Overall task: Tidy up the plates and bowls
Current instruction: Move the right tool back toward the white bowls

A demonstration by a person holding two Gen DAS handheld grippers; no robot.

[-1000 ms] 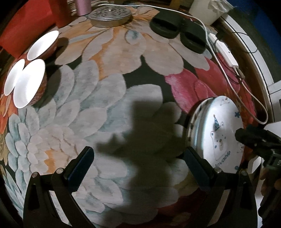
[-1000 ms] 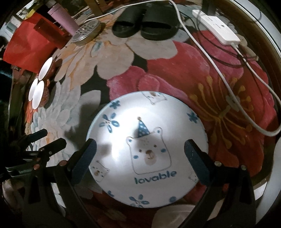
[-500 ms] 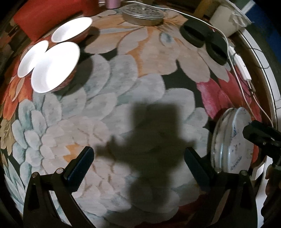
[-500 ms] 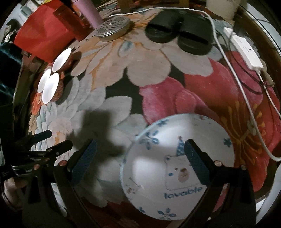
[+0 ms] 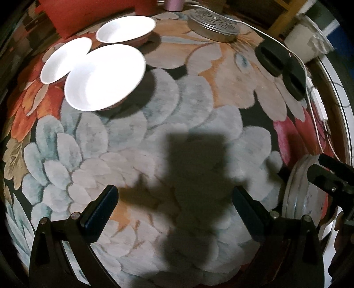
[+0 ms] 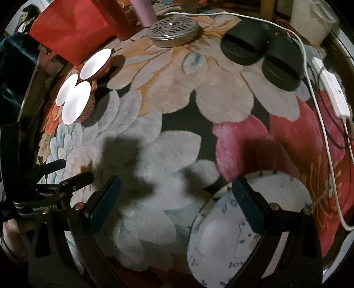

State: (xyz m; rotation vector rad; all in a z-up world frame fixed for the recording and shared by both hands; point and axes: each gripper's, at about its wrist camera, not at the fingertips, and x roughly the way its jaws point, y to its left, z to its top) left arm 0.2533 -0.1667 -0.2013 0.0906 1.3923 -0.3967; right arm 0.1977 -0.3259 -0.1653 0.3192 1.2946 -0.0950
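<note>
Three white-lined bowls with reddish outsides sit in a cluster on the floral rug: the nearest large bowl (image 5: 105, 76), a smaller one (image 5: 66, 59) and a far one (image 5: 126, 28); they also show at the left of the right wrist view (image 6: 76, 103). A white plate with a blue bear print (image 6: 221, 241) lies on the rug under my right gripper's right finger; it shows at the right edge of the left wrist view (image 5: 301, 195). My left gripper (image 5: 174, 212) is open and empty above the rug. My right gripper (image 6: 177, 206) is open and empty.
A round metal perforated lid (image 5: 214, 26), two black slippers (image 6: 261, 59), a white power strip (image 6: 334, 95) with a white cable (image 6: 327, 141) lie on the far and right parts of the rug (image 5: 177, 106). A red box (image 6: 66, 33) and a pink cylinder (image 6: 143, 8) stand at the back.
Both grippers have swung left toward the bowls. The bowls are larger and nearer in the left wrist view; the bear plate has slid to the lower right in the right wrist view.
</note>
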